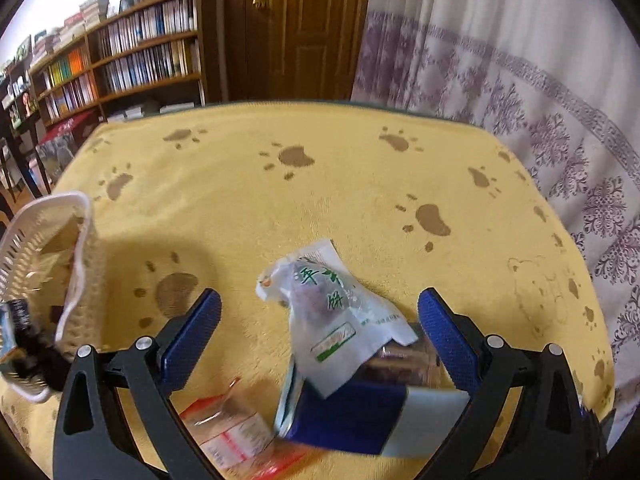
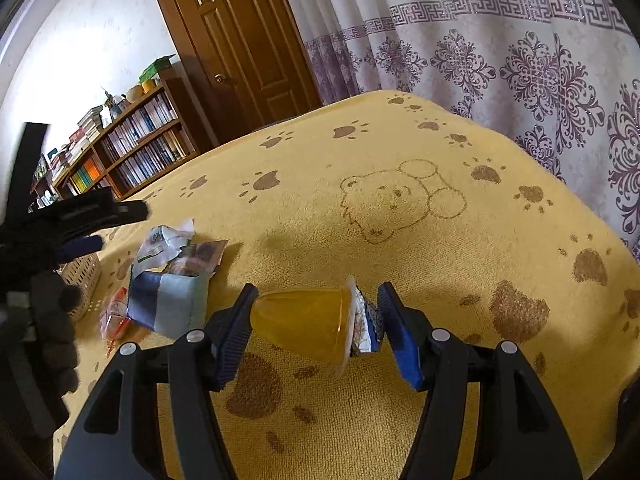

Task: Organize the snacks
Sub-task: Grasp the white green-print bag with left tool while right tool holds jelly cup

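In the left wrist view my left gripper (image 1: 320, 316) stands open above a small pile of snacks. A white packet with green print (image 1: 332, 312) lies between its blue pads, resting on a blue box (image 1: 352, 412). A clear red-trimmed packet (image 1: 232, 428) lies beside the box. In the right wrist view my right gripper (image 2: 316, 320) is shut on an orange jelly cup (image 2: 304, 324) turned on its side. One pad presses its narrow base and the other its crumpled foil lid. The same snack pile (image 2: 172, 276) sits to the left there.
A white perforated basket (image 1: 60, 264) stands at the left on the yellow paw-print cloth (image 1: 320, 184), with a dark packet at its near end. The basket (image 2: 82, 280) sits under a gloved hand (image 2: 52, 320). Curtains hang on the right; a bookshelf and door stand behind.
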`<state>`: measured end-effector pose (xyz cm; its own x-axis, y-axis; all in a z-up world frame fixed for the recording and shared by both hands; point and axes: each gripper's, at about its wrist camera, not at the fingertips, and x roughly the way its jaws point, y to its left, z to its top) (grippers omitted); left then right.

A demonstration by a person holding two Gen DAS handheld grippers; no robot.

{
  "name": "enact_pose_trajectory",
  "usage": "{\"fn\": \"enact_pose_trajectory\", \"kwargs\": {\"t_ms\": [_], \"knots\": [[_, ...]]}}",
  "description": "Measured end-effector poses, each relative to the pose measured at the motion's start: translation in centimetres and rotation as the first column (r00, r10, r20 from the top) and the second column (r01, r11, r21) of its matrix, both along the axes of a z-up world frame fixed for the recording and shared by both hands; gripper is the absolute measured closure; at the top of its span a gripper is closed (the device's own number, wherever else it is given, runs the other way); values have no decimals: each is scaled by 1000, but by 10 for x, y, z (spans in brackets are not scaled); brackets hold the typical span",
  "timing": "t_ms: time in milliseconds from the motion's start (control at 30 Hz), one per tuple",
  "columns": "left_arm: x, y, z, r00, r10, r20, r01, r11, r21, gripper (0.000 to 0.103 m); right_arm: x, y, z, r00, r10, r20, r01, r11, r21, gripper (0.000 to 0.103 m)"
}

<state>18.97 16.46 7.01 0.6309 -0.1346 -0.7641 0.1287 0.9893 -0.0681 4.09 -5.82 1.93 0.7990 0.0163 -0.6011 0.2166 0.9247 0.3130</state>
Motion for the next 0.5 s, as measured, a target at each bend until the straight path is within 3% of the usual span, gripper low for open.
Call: {"fn": "enact_pose_trajectory", "kwargs": {"t_ms": [333,500], "knots": [[41,2,-34,985,52,-164,-59,997,-41,3,0,-3,-3,1000,-4,-5,4,1000,24,40],[46,0,-41,981,53,-186,-60,998,-33,16,-1,-3,-3,1000,-5,-4,5,1000,27,40]]}}
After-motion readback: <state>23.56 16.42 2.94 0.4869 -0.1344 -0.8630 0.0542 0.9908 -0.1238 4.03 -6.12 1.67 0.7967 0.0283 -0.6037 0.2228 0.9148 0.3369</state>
